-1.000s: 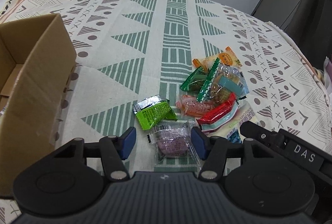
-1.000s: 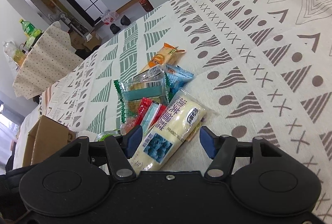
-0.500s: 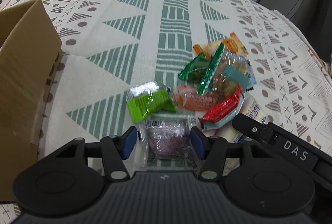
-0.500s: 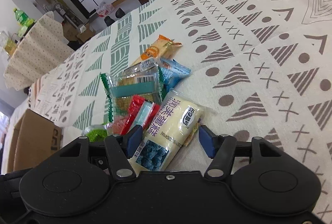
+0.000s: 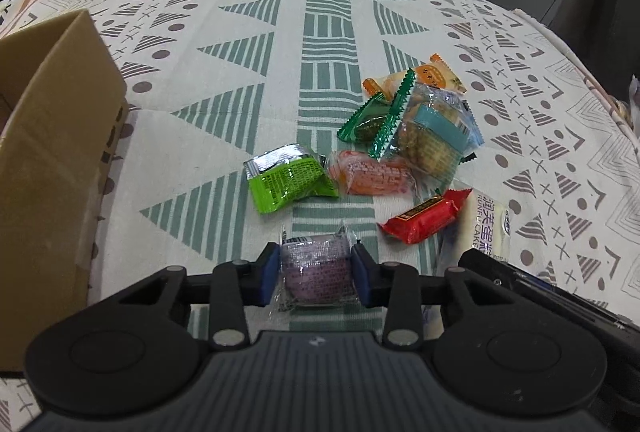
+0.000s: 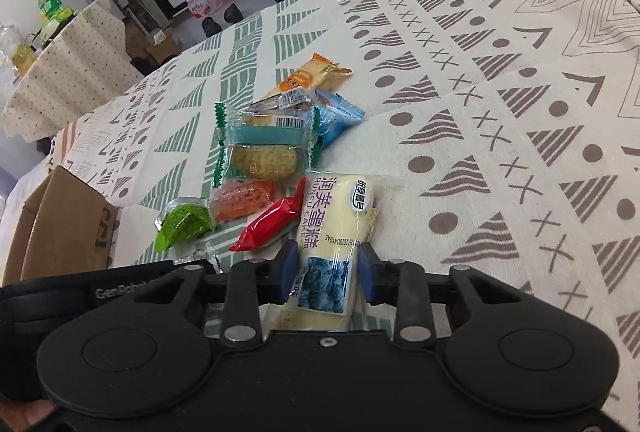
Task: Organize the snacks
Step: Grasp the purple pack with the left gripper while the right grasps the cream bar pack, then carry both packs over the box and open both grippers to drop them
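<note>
Gripping now: both grippers, each closed on one snack.
Left gripper (image 5: 316, 274): blue pads pressed against a purple snack packet (image 5: 316, 270) lying on the tablecloth (image 5: 240, 44).
Right gripper (image 6: 328, 272): pads squeezing the near end of a long white cake packet (image 6: 334, 232).
Snack pile: red packet (image 5: 426, 218), green packet (image 5: 286, 182), others just beyond.
Cardboard box (image 5: 52, 160): left of the pile.

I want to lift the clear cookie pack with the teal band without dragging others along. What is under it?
The clear cookie pack overlaps the dark green packet, a blue packet and the orange packet's near end. Anything lying fully beneath it is hidden.
</note>
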A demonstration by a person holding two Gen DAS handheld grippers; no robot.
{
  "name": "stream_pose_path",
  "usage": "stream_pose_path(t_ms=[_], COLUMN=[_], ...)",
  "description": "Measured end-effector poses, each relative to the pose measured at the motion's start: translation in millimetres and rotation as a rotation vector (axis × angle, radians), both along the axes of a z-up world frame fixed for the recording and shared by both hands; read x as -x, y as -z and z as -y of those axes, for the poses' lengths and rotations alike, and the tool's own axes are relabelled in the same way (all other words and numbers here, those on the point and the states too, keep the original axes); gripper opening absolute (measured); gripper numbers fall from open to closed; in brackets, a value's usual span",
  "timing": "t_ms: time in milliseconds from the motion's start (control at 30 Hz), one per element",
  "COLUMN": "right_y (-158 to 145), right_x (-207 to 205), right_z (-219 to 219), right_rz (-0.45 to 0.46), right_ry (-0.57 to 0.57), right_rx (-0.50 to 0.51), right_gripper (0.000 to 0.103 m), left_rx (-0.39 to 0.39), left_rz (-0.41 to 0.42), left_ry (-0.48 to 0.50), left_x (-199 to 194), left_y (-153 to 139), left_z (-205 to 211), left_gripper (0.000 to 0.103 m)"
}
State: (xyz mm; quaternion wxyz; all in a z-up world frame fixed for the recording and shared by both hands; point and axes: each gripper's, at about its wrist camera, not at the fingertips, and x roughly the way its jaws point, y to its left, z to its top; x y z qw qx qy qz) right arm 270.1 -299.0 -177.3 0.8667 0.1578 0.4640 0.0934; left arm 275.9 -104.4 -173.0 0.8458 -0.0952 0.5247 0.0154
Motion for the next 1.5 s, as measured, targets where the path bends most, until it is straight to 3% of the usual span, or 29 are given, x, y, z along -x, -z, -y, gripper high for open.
stream_pose_path(t_ms=[933, 1500], right_y=[-77, -111], right_x=[41, 62], right_z=[-30, -70], right_rz=[0.164, 0.227], right_ry=[-0.022, -0.051], right_rx=[-0.092, -0.082], right_gripper=[0.027, 0.027], left_rx=[0.02, 0.035], left_rz=[0.163, 0.238], left_ry=[-0.053, -0.117], left_x=[55, 89], left_y=[-85, -121], left_z=[-49, -103], left_gripper=[0.037, 0.037])
